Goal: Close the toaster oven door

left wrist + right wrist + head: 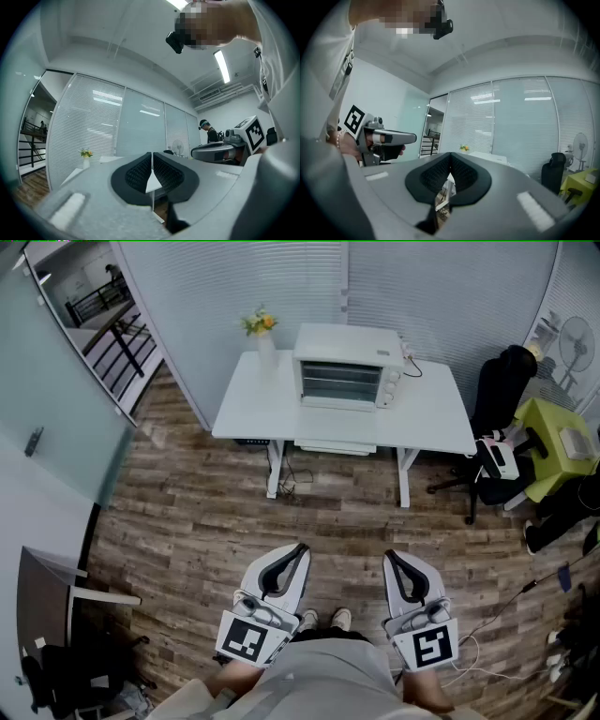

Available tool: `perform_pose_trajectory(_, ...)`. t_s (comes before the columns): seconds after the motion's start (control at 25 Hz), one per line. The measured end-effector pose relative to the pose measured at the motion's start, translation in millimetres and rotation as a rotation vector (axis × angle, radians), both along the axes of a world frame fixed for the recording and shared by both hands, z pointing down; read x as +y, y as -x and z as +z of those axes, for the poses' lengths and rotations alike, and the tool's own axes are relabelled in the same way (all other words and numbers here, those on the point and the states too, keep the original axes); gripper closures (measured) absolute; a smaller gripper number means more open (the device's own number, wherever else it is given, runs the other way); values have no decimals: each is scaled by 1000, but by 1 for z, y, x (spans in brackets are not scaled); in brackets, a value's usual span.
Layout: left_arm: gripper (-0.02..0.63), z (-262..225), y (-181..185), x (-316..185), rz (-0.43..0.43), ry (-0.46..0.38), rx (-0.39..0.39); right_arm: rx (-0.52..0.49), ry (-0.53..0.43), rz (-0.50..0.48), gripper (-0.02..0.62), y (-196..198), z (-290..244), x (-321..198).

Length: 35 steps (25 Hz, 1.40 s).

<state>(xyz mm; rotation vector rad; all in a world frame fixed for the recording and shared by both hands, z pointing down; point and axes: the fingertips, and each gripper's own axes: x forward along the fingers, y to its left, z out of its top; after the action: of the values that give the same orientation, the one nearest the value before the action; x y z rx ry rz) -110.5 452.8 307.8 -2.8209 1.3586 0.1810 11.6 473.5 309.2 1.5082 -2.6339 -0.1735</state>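
Observation:
A white toaster oven (345, 367) stands at the back middle of a white table (431, 413), its glass front facing me; from this distance I cannot tell how its door stands. Both grippers are held low by my body, well short of the table over the wood floor. The left gripper (300, 548) is shut with nothing between its black pads (140, 171). The right gripper (389, 557) is shut and empty too, its pads (464, 173) touching. Each gripper view shows the other gripper alongside: the right gripper (220, 150), the left gripper (389, 138).
A vase of flowers (263, 334) stands on the table's left rear corner. A black office chair (497, 399), a yellow-green seat (558, 442) and a fan (574, 343) are to the right. Blinds cover the glass wall behind. A dark chair (56, 652) is at lower left.

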Motion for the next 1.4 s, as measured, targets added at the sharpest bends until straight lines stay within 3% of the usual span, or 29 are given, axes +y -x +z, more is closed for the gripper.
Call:
perform_pose_trajectory(0.72, 592, 8, -63, -33, -24, 20, 15, -19, 3, -12, 591, -74, 13, -38)
perform_pose_trajectory(1.04, 592, 9, -57, -64, -38, 12, 15, -8, 15, -22, 591, -73, 22, -70)
perform_pose_trajectory(1.4, 592, 11, -31, -128, -42, 20, 16, 6, 20, -47, 591, -39, 20, -132)
